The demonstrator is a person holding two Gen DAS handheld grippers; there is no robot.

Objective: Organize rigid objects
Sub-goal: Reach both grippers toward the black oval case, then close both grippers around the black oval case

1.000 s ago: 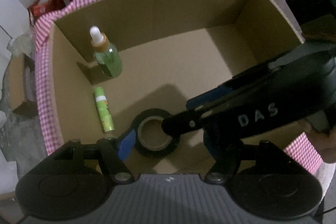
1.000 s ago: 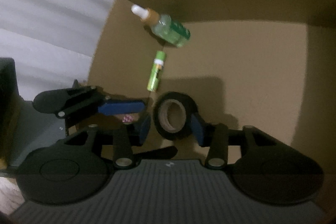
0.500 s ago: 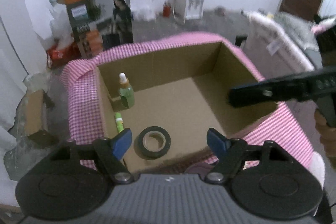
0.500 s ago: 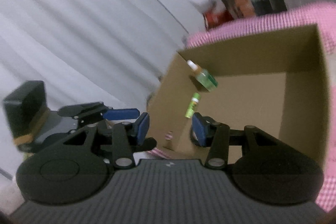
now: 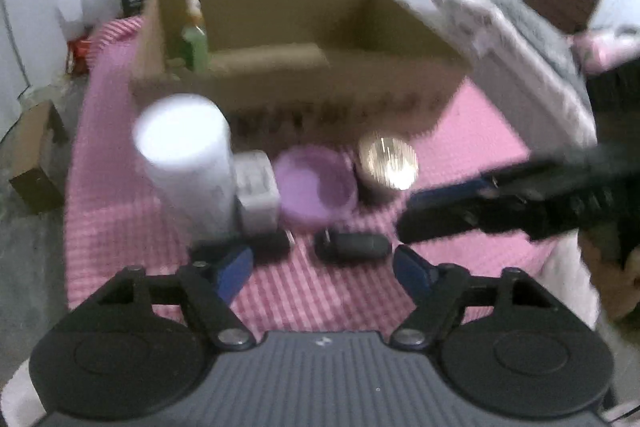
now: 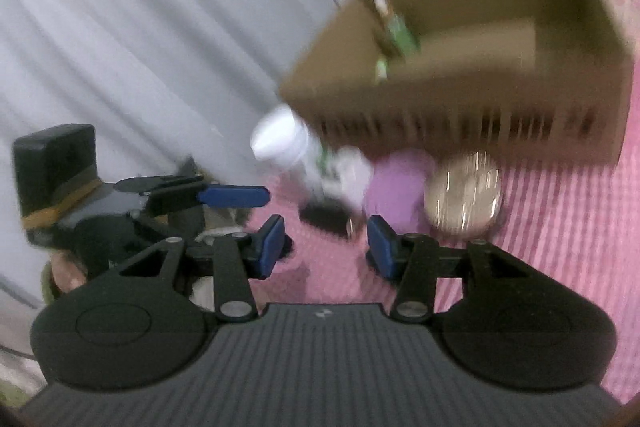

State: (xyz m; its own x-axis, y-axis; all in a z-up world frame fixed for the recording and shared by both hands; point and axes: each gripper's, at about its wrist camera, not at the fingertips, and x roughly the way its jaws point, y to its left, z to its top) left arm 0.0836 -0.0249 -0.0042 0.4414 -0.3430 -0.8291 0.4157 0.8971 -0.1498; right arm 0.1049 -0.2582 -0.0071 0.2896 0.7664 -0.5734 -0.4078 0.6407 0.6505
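- One cardboard box (image 5: 304, 95) is seen on the pink checked cloth (image 5: 120, 211), open-topped, with one green dropper bottle (image 5: 195, 43) upright inside at its left wall.
- Six blurred items are lined up before it: one white cylinder (image 5: 184, 155), one grey block (image 5: 256, 187), one purple bowl (image 5: 316, 187), one shiny-lidded jar (image 5: 388, 163), two black objects (image 5: 352, 245).
- Left gripper (image 5: 322, 269): jaws closing, nothing between them.
- Right gripper (image 6: 326, 243): jaws parted, empty.

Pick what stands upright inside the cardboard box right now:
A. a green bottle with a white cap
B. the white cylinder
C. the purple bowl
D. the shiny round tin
A: the green bottle stands in the cardboard box; the other three sit on the pink cloth outside it.
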